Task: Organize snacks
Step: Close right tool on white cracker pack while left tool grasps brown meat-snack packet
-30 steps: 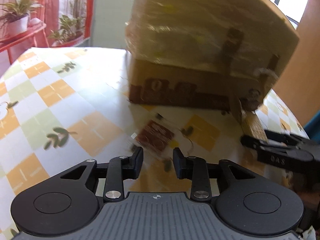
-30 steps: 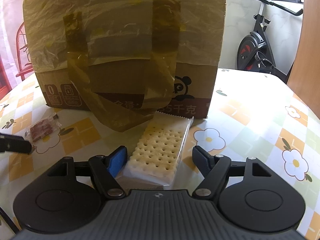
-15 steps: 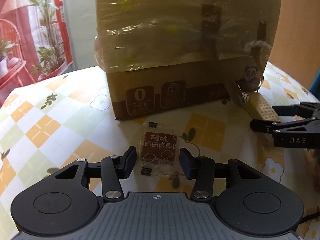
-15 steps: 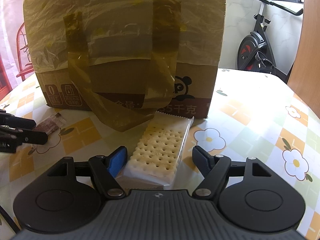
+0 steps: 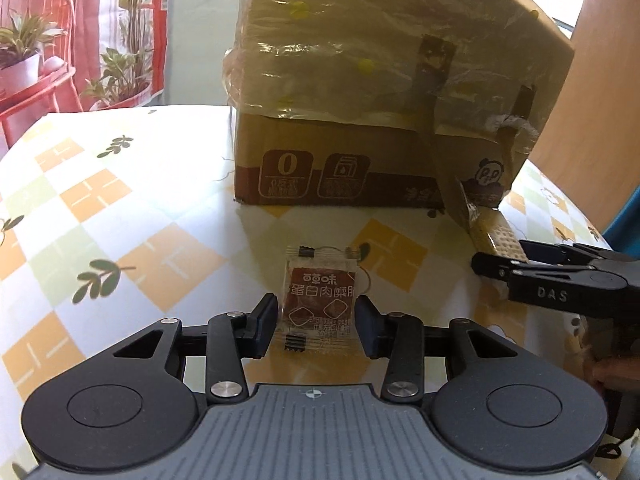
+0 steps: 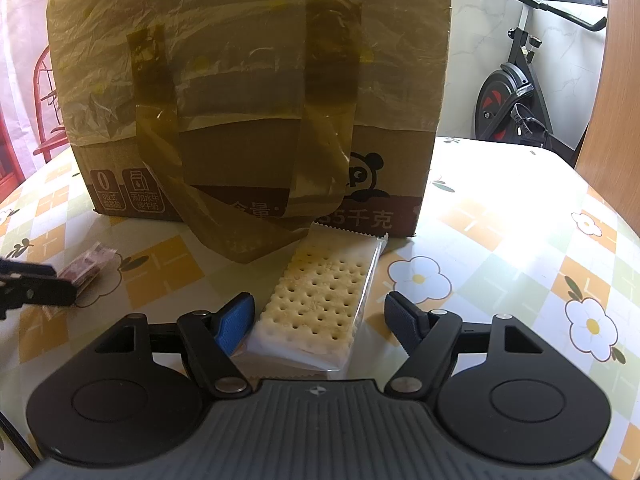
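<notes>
While the left gripper (image 5: pixel 316 326) straddles the sachet (image 5: pixel 320 308), its jaws have just been narrowing, yet a sliver of gap shows each side, so nothing is pinched; the sachet lies flat on the table (image 5: pixel 120 216) in front of the box (image 5: pixel 380 100), lined up lengthwise for a side squeeze.

From the right wrist, the right gripper (image 6: pixel 320 320) stands spread around the crackers (image 6: pixel 320 304), pads clear of the wrapper. That pack rests near the box (image 6: pixel 248 92), likely its destination.
</notes>
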A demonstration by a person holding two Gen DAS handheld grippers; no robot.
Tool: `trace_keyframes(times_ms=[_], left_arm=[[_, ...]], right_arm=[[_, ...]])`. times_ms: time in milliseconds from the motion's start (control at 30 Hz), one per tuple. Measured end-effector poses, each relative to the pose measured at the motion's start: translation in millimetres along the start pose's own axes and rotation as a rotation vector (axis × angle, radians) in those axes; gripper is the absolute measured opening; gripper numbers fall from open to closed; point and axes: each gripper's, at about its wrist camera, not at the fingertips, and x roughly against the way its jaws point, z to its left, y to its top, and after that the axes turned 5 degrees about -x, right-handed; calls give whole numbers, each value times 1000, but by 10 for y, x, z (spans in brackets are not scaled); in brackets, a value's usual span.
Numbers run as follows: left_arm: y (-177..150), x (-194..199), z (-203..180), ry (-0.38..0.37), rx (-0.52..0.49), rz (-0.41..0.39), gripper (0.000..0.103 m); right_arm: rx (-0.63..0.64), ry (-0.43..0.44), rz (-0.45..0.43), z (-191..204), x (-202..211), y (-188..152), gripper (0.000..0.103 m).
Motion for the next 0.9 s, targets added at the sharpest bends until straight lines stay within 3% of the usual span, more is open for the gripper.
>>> trace_keyframes(times_ms=[100,500,733,900], left_arm=[[-24,88,-21,1,-2,-21,44],[18,293,-3,-18,5,-88,44],[25,320,-22,-30,5,-102,44],[40,329,-15,-34,10,-112,44]], right_arm=[[-10,21,-11,-18,18,-1,60],[-31,75,29,-29,83,20,55],[-182,161,95,-174,262,-27,55],[-211,153,98,-204,378,-77,55]])
